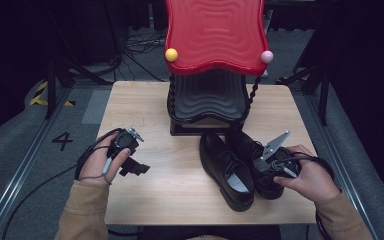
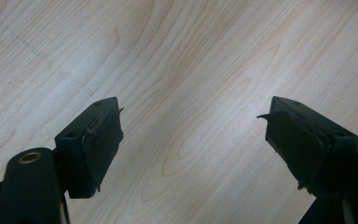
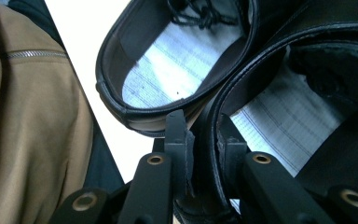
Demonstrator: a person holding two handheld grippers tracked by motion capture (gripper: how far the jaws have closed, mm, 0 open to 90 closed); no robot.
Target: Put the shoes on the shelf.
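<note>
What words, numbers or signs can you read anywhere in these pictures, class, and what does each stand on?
"4": a dark numeral on the grey floor left of the table.
Black shoes, their white insoles and the red rack: no readable text; the insoles carry faint lines only.

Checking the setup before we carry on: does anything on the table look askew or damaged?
Nothing major. The two black shoes sit upright, side by side. The right gripper pinches the right shoe's heel wall. The left gripper's pads look frayed at the edges.
</note>
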